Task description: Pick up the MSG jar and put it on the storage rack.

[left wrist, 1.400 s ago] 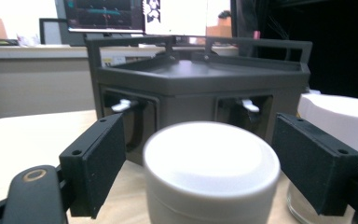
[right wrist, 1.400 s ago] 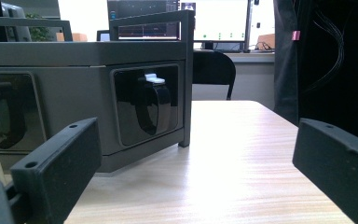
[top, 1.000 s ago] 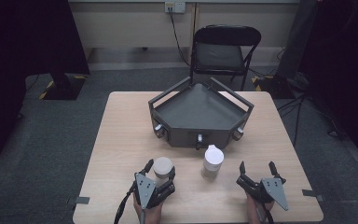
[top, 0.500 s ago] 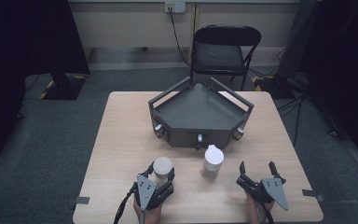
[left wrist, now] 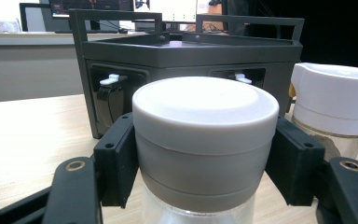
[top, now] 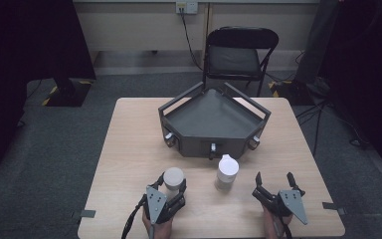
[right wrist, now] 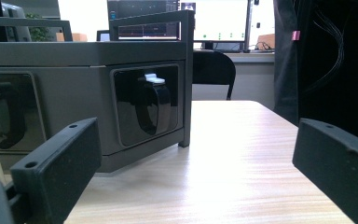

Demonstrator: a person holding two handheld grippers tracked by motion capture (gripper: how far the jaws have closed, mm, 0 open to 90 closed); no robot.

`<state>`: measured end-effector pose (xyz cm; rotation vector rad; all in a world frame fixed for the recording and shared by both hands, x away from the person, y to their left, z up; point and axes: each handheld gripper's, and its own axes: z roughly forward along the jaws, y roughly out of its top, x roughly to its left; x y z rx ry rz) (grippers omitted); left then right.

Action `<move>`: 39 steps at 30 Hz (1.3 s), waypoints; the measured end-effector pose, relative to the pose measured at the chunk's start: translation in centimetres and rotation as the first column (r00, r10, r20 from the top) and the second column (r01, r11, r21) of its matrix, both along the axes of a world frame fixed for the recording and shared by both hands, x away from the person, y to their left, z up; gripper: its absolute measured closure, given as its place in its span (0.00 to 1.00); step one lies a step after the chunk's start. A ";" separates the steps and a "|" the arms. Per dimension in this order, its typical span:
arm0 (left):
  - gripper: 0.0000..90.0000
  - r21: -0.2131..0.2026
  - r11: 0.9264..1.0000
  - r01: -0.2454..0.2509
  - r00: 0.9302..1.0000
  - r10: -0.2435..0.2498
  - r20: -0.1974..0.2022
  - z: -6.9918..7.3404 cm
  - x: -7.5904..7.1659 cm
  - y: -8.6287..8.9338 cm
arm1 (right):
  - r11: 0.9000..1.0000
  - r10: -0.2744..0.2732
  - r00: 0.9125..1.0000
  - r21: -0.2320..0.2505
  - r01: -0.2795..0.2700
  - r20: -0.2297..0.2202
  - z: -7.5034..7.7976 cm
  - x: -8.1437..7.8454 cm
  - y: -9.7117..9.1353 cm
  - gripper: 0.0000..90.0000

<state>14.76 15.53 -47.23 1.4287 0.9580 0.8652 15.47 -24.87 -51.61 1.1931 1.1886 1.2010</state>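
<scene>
A: The left gripper (top: 170, 186) has just been closing; its pads (left wrist: 116, 163) now clamp the grey cap of the jar (left wrist: 205, 140), which stands on the table (top: 129, 149) near the person's edge.

B: To lift it cleanly, it should rise straight and stay clear of the white-lidded bottle (top: 227, 172) and the dark tray (top: 214, 119).

A: The right gripper (top: 276, 183) rests with jaws wide apart, holding nothing

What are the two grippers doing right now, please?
Left gripper: jaws have just closed on the grey-lidded jar, pads pressing its lid.
Right gripper: open, holding nothing.
</scene>
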 end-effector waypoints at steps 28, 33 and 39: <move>0.38 0.006 1.000 0.021 1.000 -0.021 -0.002 0.4 0.0 0.4 | 1.000 0.000 1.000 0.000 0.000 0.000 0.0 0.0 0.0 0.00; 0.38 -0.013 0.999 0.039 0.999 -0.039 -0.004 0.7 0.1 0.8 | 1.000 0.000 1.000 0.000 0.000 0.000 0.0 0.0 0.0 0.00; 0.38 -0.026 0.997 0.069 0.998 -0.069 0.005 1.2 0.3 1.3 | 1.000 0.000 1.000 0.000 0.000 0.000 0.0 0.0 0.0 0.00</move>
